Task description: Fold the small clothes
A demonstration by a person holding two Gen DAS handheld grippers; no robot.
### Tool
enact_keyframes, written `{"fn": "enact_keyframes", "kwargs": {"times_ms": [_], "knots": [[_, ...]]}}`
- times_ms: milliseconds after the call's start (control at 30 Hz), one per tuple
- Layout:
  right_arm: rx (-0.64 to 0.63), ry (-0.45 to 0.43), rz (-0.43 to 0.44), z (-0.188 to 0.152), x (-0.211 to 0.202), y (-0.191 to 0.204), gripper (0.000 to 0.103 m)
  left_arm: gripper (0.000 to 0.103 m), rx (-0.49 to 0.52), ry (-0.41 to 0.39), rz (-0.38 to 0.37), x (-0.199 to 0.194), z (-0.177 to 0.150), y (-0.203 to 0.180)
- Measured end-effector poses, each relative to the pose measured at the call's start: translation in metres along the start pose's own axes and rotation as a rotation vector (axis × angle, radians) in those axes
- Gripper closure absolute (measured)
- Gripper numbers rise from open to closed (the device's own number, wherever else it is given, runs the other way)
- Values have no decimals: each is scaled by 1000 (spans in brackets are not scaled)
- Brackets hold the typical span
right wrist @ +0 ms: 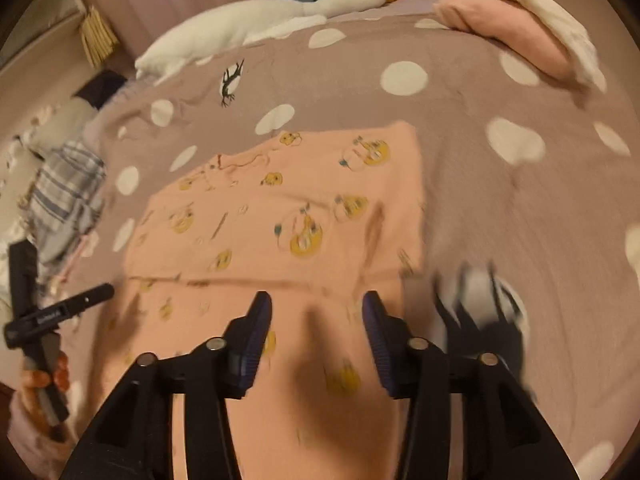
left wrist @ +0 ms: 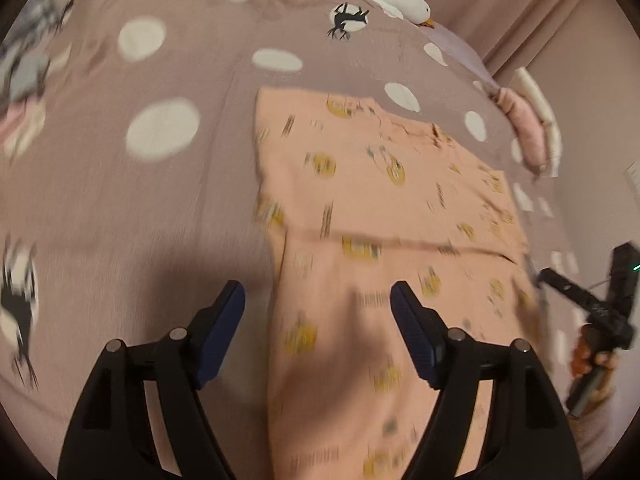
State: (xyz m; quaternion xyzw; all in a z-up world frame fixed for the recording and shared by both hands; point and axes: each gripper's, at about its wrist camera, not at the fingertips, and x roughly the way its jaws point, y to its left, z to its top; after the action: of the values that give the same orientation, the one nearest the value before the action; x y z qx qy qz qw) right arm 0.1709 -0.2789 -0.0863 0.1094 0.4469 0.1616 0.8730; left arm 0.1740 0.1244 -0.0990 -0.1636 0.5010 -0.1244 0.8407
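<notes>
Your peach printed garment (right wrist: 280, 216) lies flat mid-bedspread (right wrist: 480, 208), long axis running away from you toward the plush goose (right wrist: 256, 24). Both grippers hover over its near end, jaws apart and empty: left gripper (left wrist: 318, 304) by the left edge, right gripper (right wrist: 317, 312) nearer the middle.

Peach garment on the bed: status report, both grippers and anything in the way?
Left gripper open, empty, over the garment's edge. Right gripper open, empty, above it. Peach garment flat on dotted bedspread, one fold line across. Nothing on it.
</notes>
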Motion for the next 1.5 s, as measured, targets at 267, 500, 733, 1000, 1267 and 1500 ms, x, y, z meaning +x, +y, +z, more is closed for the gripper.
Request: {"fn": "enact_keyframes", "kwargs": {"times_ms": [267,500,733,1000,1267,1500], "knots": [[170,36,35,-62,-38,-52,55,27,-133,85,-223,-21,-59,28],[239,115,205,-94,-35,-62,55,27,-140,111,-362,-17,-79,17],[250,115,312,-75,-1,-46,55,27,-127,130,-424,10,-55,-4],[220,131,354,-66,14,-31,55,38,-152,143,-481,16,-54,-4],[198,161,405,-111,-14,-36,55,53,-124,178,-478,-11,-102,4],[177,199,423,-146,-36,-30,55,70,-189,180,-476,-28,-139,14]]}}
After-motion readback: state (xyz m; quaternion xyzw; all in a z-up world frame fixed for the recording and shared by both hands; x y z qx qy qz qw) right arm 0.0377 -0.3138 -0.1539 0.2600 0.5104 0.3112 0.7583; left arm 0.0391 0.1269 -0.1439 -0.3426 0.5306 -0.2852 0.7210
